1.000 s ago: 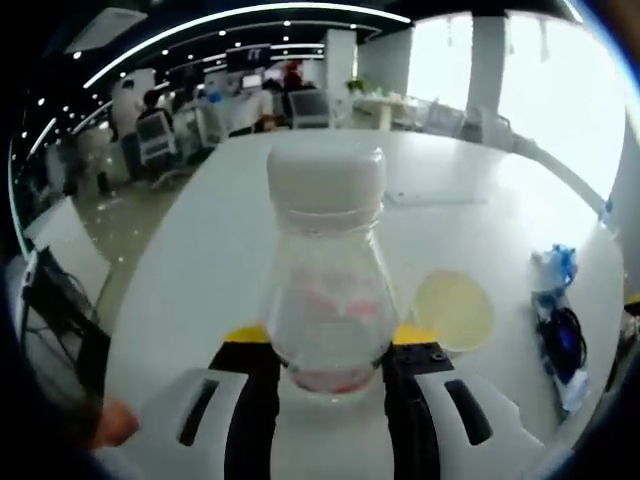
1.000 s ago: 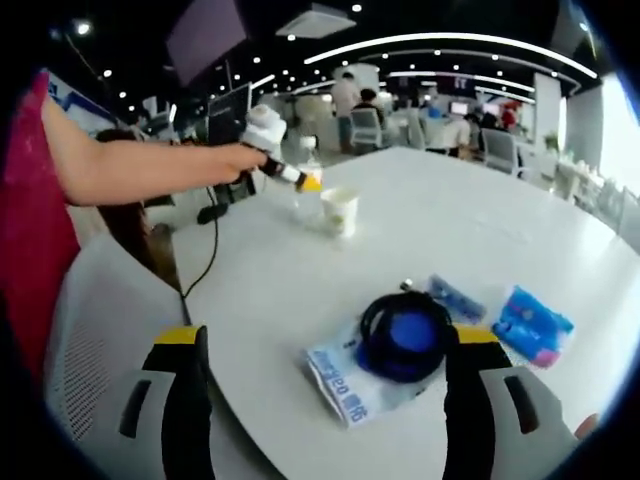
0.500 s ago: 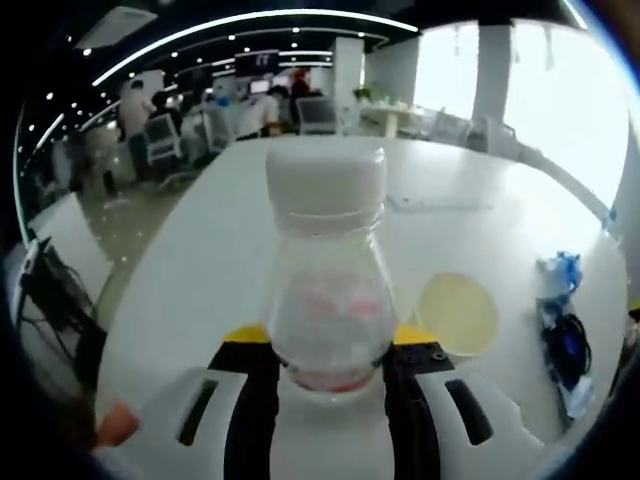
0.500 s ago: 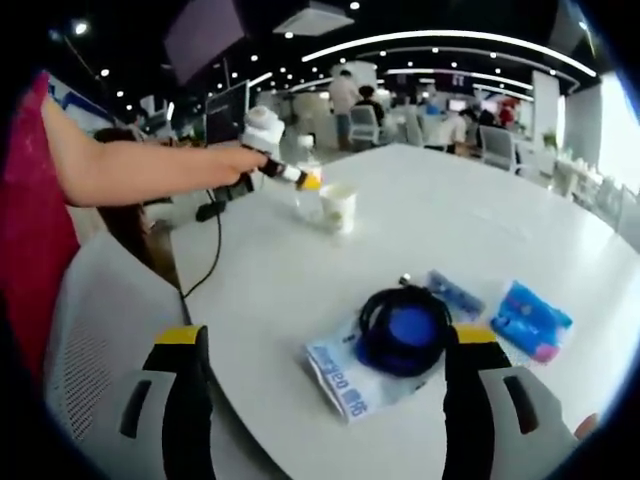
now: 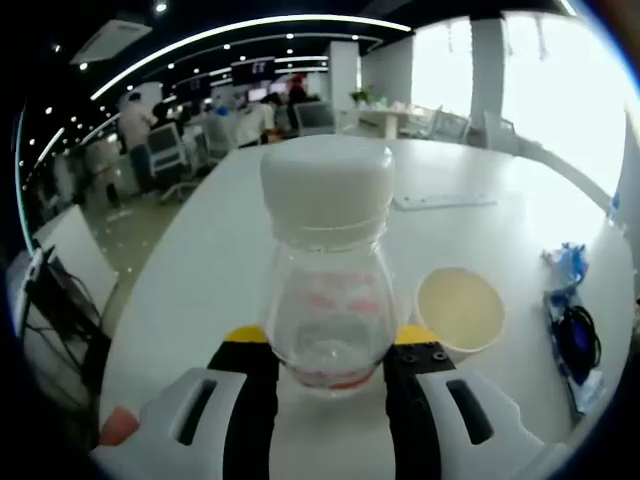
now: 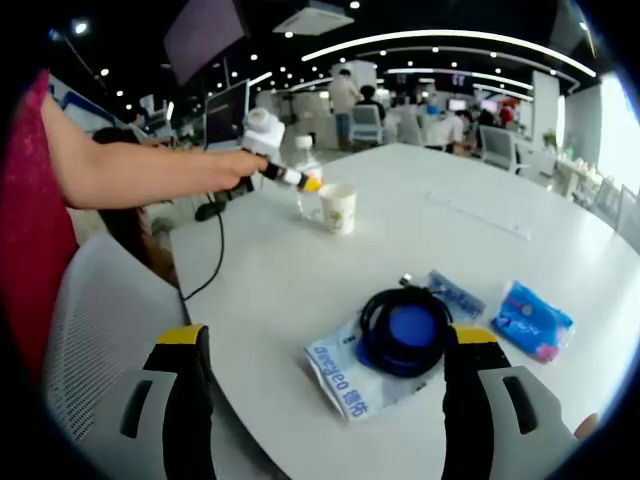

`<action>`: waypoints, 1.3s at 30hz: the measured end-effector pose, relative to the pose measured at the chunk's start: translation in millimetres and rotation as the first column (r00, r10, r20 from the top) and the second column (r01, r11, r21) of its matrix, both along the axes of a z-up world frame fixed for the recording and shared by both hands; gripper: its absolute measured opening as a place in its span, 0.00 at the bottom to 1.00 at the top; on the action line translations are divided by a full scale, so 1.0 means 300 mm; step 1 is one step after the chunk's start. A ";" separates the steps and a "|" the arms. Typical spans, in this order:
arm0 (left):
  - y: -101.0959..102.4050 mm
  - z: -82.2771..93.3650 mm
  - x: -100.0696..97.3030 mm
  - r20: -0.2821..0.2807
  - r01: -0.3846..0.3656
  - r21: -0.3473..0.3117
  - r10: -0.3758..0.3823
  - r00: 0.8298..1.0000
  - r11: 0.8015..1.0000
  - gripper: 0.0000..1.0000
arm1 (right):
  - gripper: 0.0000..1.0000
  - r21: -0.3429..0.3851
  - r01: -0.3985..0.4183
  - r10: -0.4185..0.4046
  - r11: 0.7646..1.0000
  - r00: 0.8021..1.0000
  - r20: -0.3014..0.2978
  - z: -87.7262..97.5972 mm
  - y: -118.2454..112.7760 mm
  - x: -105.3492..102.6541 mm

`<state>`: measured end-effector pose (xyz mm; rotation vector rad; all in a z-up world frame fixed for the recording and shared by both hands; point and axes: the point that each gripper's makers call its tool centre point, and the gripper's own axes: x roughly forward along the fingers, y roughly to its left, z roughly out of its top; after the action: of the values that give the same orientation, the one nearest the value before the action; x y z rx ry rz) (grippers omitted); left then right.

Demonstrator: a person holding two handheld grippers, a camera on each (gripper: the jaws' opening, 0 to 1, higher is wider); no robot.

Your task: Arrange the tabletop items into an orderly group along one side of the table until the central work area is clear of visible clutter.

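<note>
A clear bottle [image 5: 325, 300] with a white cap stands upright between the jaws of my left gripper [image 5: 325, 348], which is shut on its lower body. A paper cup [image 5: 458, 310] sits on the white table [image 5: 200, 280] just to the bottle's right. In the right gripper view, a person's arm holds the left gripper [image 6: 285, 175] at the bottle [image 6: 308, 195], beside the cup [image 6: 339, 210]. My right gripper [image 6: 325, 340] is open near the table edge. Ahead of it a black coiled cable [image 6: 405, 328] lies on a white packet [image 6: 345, 375].
A blue tissue pack [image 6: 535, 320] and a small blue packet [image 6: 455, 293] lie right of the cable. A long pale strip [image 6: 480, 215] lies farther out on the table. A white chair back [image 6: 90, 330] stands at the left. Desks and people fill the background.
In the left gripper view the bottle's cap looks larger and nearer, and the cup sits closer; the bottle stays held. The right gripper view has barely shifted.
</note>
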<state>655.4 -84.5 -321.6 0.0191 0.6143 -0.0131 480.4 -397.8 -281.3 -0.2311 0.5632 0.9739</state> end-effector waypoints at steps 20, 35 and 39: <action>0.010 -0.008 -0.029 -0.018 -0.039 0.001 0.039 0.999 0.999 0.38 | 0.96 0.002 -0.010 0.010 1.000 1.000 -0.006 -0.009 0.006 -0.004; 0.008 -0.035 -0.047 -0.025 -0.056 -0.012 0.056 0.998 0.998 0.54 | 0.95 -0.001 -0.008 0.008 1.000 1.000 -0.008 -0.013 0.003 -0.009; 0.019 -0.025 -0.057 -0.012 -0.072 -0.026 0.071 0.997 0.997 0.62 | 0.95 0.000 -0.011 0.011 1.000 1.000 -0.007 -0.012 0.008 -0.009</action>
<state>638.3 -78.7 -329.2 -0.0287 0.6252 0.0478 477.6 -395.3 -285.0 -0.2315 0.5695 0.9858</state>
